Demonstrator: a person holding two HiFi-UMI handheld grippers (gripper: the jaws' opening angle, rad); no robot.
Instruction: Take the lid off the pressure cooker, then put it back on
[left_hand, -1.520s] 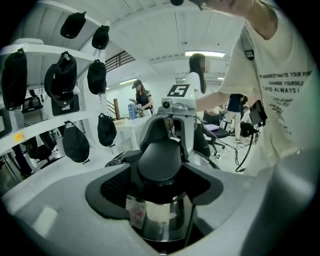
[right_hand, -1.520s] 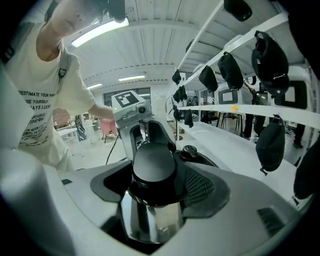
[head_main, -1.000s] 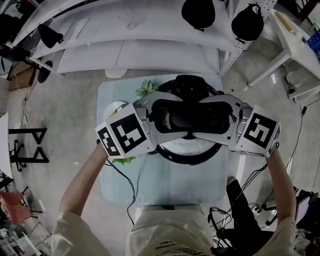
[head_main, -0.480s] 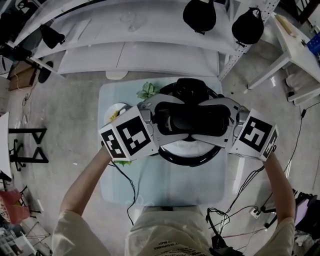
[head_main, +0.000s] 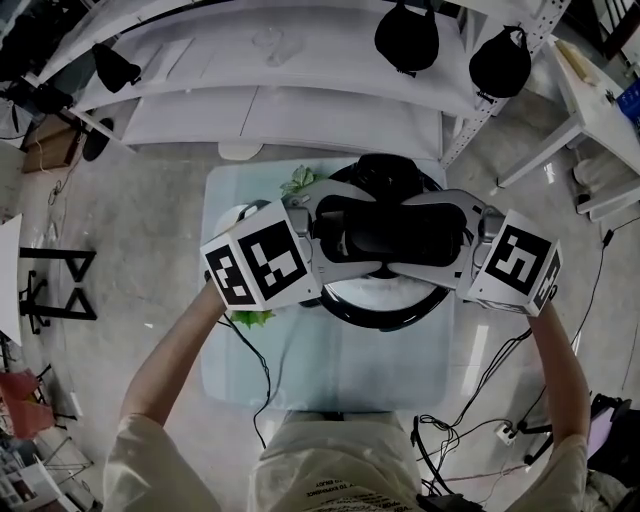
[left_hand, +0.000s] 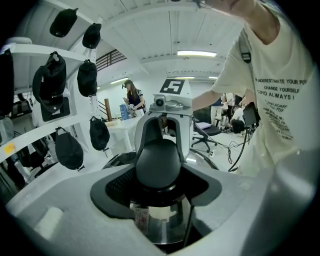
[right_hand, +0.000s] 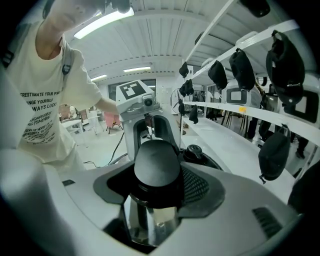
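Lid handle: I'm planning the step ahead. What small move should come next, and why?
Probably raise both grippers together, keeping level: the left gripper and right gripper each clamp one end of the handle, and the lid appears seated on the cooker.

We look down on the desk (head_main: 330, 370) at frame centre, with the pressure cooker (head_main: 385, 318) standing on its upper half. The left hand-held gripper (head_main: 345, 235) meets the lid handle (head_main: 395, 232) from the left and the right hand-held gripper (head_main: 440, 238) from the right, each with its jaws around one end. A plate (head_main: 232, 215) lies left of the pot, leaves (head_main: 298, 181) lie at its upper left, and shelves (head_main: 300, 110) run along the top.
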